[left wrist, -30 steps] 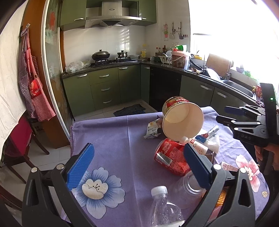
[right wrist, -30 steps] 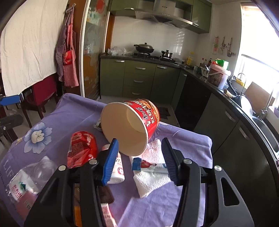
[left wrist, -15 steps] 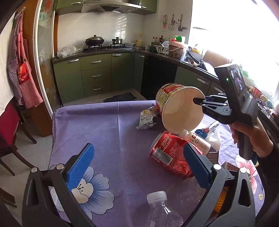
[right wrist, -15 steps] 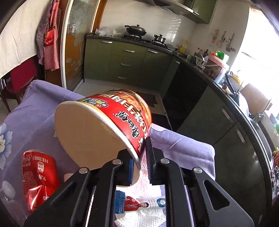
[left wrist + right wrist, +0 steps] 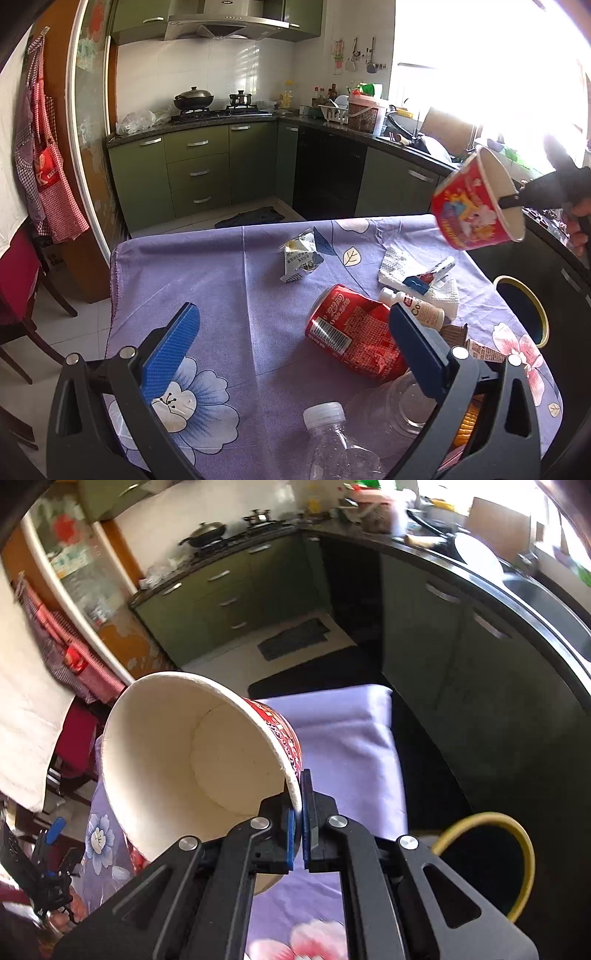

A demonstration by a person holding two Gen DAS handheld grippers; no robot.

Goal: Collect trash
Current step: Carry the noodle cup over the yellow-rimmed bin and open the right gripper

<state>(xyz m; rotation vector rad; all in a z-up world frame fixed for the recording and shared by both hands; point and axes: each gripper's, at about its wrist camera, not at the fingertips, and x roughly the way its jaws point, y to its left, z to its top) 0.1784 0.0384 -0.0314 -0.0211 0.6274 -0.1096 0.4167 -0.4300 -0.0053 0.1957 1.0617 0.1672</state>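
Observation:
My right gripper (image 5: 299,812) is shut on the rim of a red paper noodle cup (image 5: 177,760) and holds it in the air, tilted; the cup also shows in the left wrist view (image 5: 476,206) above the table's right edge. A black bin with a yellow rim (image 5: 487,853) (image 5: 521,314) stands beside the table, below the cup and to its right. My left gripper (image 5: 291,354) is open and empty over the purple cloth (image 5: 207,280). A crushed red can (image 5: 351,336), a small white bottle (image 5: 413,310), a clear plastic bottle (image 5: 340,435) and a snack wrapper (image 5: 299,254) lie on the table.
White tissue with a blue-and-white packet (image 5: 424,277) lies near the table's right side. Green kitchen cabinets (image 5: 199,173) and a counter with a sink line the back and right. A chair (image 5: 22,295) stands left of the table.
My right gripper closed on the cup's rim, lifted it off the table and carried it right, towards the bin. The left gripper stayed open over the table.

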